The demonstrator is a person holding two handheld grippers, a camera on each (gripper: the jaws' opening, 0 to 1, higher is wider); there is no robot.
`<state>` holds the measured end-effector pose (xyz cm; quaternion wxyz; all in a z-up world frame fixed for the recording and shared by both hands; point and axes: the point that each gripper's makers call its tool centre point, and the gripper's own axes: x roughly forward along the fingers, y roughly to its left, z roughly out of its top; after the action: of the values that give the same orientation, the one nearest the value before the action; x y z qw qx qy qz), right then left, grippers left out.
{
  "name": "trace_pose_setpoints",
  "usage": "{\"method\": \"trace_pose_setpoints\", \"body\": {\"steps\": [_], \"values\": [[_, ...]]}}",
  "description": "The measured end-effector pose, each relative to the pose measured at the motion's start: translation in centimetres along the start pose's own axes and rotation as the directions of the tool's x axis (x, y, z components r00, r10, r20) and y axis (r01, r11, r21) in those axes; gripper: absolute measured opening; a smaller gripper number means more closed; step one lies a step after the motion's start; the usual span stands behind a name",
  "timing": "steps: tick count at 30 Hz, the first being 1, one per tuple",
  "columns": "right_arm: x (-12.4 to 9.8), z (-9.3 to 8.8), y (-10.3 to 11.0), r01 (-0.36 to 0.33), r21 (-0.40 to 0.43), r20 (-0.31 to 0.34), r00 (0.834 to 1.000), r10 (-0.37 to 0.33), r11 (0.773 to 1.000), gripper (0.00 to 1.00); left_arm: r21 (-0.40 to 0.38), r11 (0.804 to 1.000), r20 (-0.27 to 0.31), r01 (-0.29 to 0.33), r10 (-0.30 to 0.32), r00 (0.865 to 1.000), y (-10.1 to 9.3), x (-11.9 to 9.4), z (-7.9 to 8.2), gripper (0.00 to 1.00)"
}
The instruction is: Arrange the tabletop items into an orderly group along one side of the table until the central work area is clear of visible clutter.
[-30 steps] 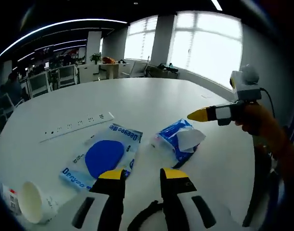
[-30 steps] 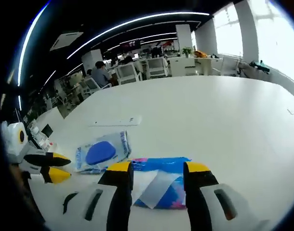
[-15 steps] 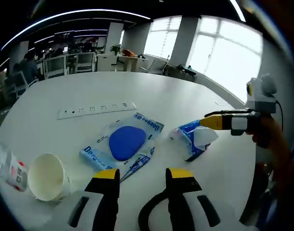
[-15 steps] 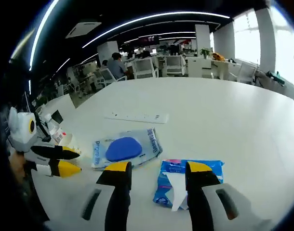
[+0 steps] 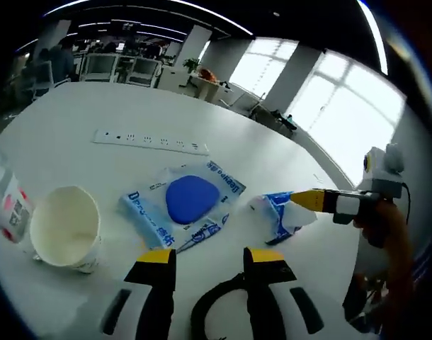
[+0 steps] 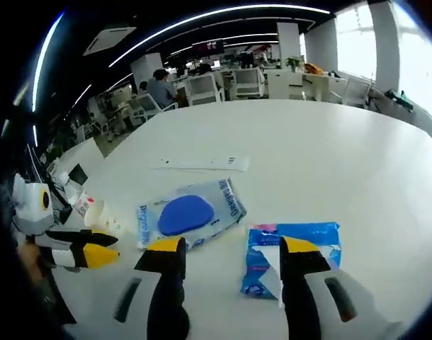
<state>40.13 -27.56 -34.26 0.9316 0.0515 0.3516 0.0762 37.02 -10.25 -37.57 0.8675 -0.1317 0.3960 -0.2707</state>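
Blue "Deeyeo" pack (image 5: 182, 205) lies beside tissue pack (image 6: 292, 256); both grippers' fingers (image 5: 158, 261) apart

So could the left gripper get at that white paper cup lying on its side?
Probably yes: the white paper cup lies just left of the open left gripper, nothing between them.

Right gripper (image 6: 230, 258) moved in over the tissue pack (image 6: 295, 256), one jaw apparently reaching its near edge

Bare white table (image 6: 357, 149) beyond power strip (image 6: 200, 163); nearer, paper cup (image 5: 64, 228), blue pouch (image 5: 183, 203), tissue pack (image 6: 292, 253).
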Motion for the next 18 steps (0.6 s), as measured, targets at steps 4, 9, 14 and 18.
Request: {"method": "trace_pose_setpoints", "body": {"steps": [4,9,14,18], "values": [[0.3,0.5,0.3,-0.010,0.008,0.003,1.000,0.010,1.000,0.53,0.030,0.998,-0.007,-0.061,0.062,0.998,0.8,-0.2,-0.1,0.39],[0.6,0.7,0.9,-0.027,-0.014,0.007,1.000,0.027,1.000,0.53,-0.049,0.991,-0.018,-0.121,0.120,0.993,1.7,-0.7,-0.3,0.42],[1.6,0.2,0.9,-0.005,-0.026,-0.009,1.000,0.004,1.000,0.54,-0.100,0.985,-0.029,-0.141,0.139,0.990,1.8,-0.7,-1.2,0.42],[2.8,0.6,0.5,0.006,-0.055,-0.010,1.000,-0.007,0.998,0.53,-0.123,0.981,-0.040,-0.148,0.144,0.989,1.6,-0.7,-1.6,0.42]]}}
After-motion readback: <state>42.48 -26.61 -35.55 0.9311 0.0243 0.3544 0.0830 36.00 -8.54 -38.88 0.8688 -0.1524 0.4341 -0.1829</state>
